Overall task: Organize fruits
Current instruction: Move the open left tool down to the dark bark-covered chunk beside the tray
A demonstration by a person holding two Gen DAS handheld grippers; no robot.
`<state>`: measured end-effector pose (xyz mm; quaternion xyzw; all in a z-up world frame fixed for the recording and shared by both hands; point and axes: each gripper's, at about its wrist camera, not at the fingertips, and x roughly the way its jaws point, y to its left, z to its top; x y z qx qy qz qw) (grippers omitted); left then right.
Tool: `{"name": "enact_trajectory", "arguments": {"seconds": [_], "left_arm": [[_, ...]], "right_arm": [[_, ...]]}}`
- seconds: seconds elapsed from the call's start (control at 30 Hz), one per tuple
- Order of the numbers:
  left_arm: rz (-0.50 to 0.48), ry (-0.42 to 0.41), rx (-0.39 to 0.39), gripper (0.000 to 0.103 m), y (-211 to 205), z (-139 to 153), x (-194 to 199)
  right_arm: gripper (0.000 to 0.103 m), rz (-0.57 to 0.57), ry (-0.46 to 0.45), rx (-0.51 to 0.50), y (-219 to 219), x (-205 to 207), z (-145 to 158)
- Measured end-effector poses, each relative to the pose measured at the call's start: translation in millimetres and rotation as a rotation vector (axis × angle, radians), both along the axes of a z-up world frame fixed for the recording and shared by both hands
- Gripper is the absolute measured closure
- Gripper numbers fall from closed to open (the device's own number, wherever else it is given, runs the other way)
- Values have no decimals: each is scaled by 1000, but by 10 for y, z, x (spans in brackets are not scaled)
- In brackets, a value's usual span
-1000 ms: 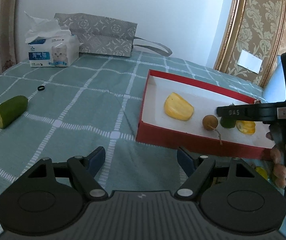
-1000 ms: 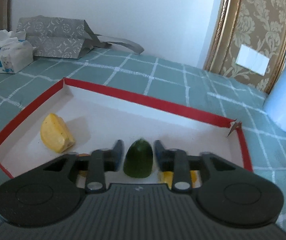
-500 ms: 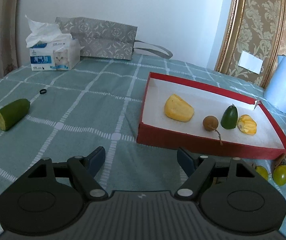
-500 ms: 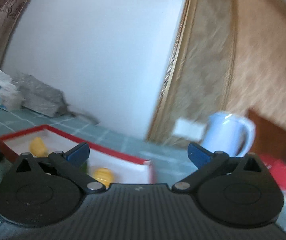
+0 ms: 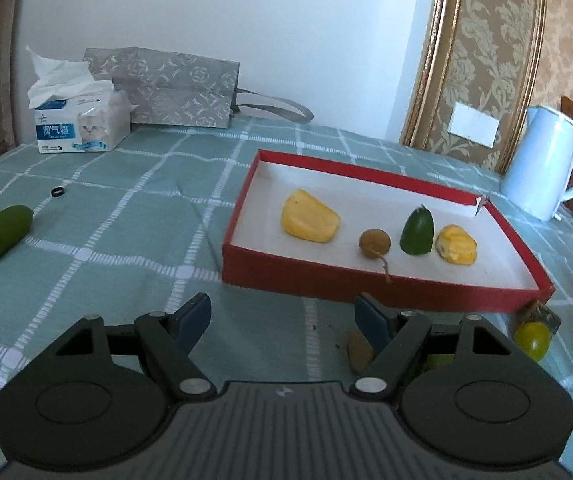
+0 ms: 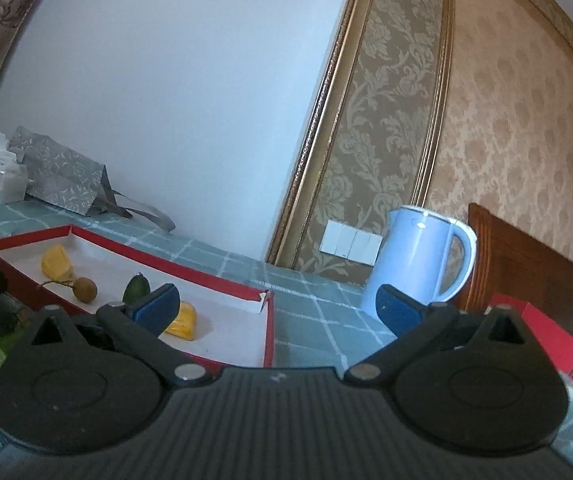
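A red tray [image 5: 366, 290] with a white floor sits on the green checked cloth. In it lie a large yellow piece [image 5: 309, 222], a brown longan [image 5: 373, 243], a green cucumber tip [image 5: 417, 231] and a small yellow piece [image 5: 456, 245]. A cut cucumber [image 5: 0, 233] lies far left on the cloth. Small green fruits [image 5: 532, 335] and a brown piece [image 5: 359, 350] lie in front of the tray. My left gripper [image 5: 282, 318] is open and empty, short of the tray. My right gripper [image 6: 276, 304] is open and empty, raised at the tray's [image 6: 268, 340] right end.
A tissue box [image 5: 80, 128] and a grey bag [image 5: 174, 88] stand at the back left. A small black ring [image 5: 58, 191] lies on the cloth. A pale blue kettle [image 5: 544, 162] stands right of the tray. Red boxes [image 6: 534, 332] lie at the far right.
My right gripper let go of the green cucumber tip in the tray, opened, and pulled back up and to the right. My left gripper has hardly moved.
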<state>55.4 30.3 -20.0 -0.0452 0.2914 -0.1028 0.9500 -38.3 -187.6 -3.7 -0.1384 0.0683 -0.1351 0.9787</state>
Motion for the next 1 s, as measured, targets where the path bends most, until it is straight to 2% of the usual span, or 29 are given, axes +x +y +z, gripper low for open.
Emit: {"name": "enact_trajectory", "arguments": {"seconds": [0.17,0.33,0.57,0.77,1.0], "left_arm": [[22,-13,25,24,-79,1,-26],[34,-20,-31,24,-12,34,-42],[-82,-48,-54,24,-114,70,-144],[-103,-57,41,24,-306,34,-171],[-121,-41,43,23,-263,7,-170]], "right_arm": [[0,0,17,37,-52,21,6],[0,-1,23,47,-59,26,8],[0,-4,32,44,-49,42,-2],[0,-2,35,44,-41,46,-8],[0,-4,34,44,-43,44,-12]]}}
